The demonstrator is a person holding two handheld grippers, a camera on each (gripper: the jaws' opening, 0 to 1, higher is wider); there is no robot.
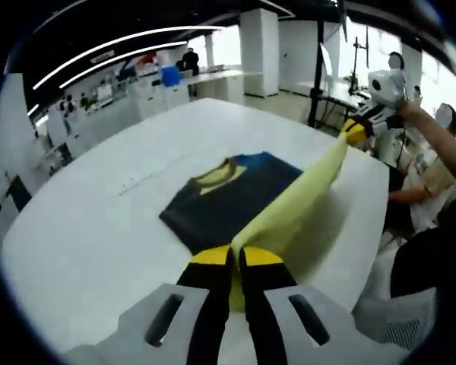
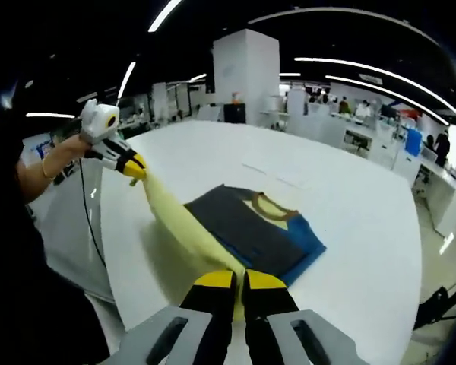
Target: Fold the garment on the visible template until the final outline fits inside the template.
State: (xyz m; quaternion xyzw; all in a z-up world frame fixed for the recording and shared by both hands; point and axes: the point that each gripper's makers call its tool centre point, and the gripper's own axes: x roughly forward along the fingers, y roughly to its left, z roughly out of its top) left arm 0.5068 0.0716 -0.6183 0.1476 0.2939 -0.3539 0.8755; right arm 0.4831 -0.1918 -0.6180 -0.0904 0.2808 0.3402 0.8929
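— On the white desk (image 1: 99, 236), where does the garment (image 1: 235, 201) lie?
— Mid-desk, collar away from us; its dark and blue part lies flat, while the yellow part is lifted and stretched between both grippers.
— And the jaws?
— Left gripper (image 1: 235, 255) and right gripper (image 2: 238, 280) are each pinched closed on a yellow corner.
— Progress?
— Midway, I judge: one fold is in hand and not yet laid down. I cannot make out the template.
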